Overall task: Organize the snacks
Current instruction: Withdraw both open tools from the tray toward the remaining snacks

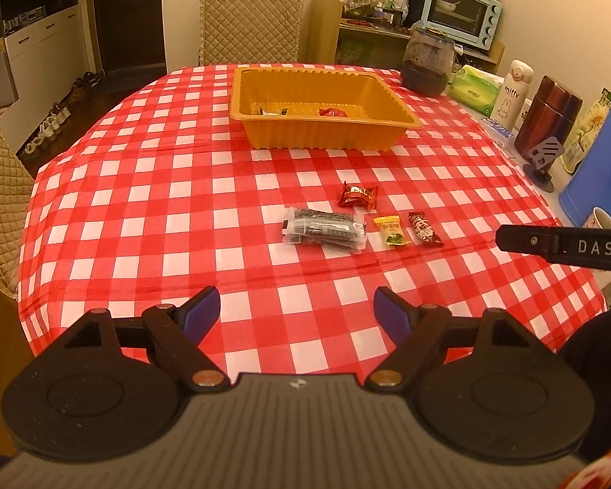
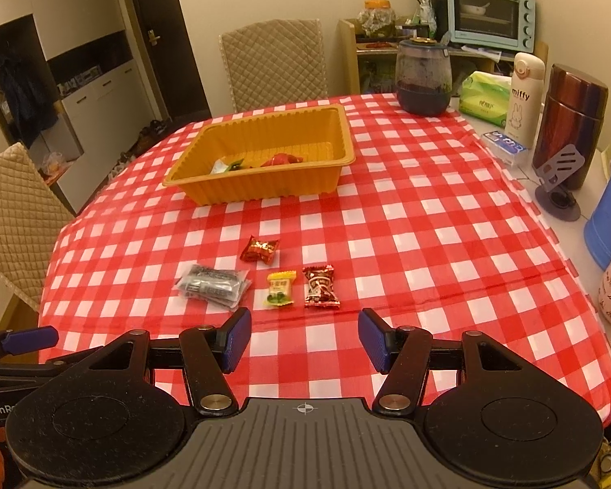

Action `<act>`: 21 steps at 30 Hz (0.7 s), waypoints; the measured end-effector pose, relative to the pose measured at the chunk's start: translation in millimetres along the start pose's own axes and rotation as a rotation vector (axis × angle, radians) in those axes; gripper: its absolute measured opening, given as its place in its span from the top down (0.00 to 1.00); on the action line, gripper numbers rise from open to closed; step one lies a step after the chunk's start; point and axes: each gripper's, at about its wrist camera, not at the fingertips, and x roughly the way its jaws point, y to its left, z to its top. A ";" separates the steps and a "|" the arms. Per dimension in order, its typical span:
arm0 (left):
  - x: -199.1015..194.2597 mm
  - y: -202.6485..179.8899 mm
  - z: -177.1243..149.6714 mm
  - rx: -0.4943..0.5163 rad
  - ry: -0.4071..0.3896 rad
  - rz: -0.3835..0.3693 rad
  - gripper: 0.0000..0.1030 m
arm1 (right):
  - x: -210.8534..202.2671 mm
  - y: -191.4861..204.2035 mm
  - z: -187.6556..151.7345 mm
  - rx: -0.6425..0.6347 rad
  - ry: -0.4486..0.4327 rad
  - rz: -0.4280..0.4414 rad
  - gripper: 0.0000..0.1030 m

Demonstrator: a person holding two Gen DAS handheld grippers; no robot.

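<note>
Right wrist view has the right gripper point(image 2: 303, 340), jaws apart and empty, just short of the dark red candy point(image 2: 321, 287), whose long axis runs away from it, while the left gripper point(image 1: 296, 311), equally empty, sits farther back.

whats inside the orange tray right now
The orange tray holds a red wrapped snack and a packet with green and white on it. Its near wall hides most of the floor, so there could be more inside.
</note>
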 end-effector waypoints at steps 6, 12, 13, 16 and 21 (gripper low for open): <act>8.1 -0.6 1.7 0.031 0.017 -0.006 0.22 | 4.8 -3.6 -0.8 0.003 0.012 -0.008 0.43; 18.9 -3.0 2.9 0.077 0.036 -0.018 0.22 | 10.4 -8.2 -2.6 0.011 0.023 -0.015 0.43; 21.2 -3.1 3.2 0.084 0.040 -0.023 0.22 | 11.4 -8.7 -3.0 0.012 0.025 -0.016 0.43; 28.4 -3.9 3.8 0.119 0.050 -0.037 0.22 | 14.8 -10.3 -3.5 0.015 0.033 -0.018 0.43; 41.1 -3.2 6.1 0.195 0.066 -0.047 0.22 | 20.9 -12.5 -4.2 0.023 0.038 -0.018 0.43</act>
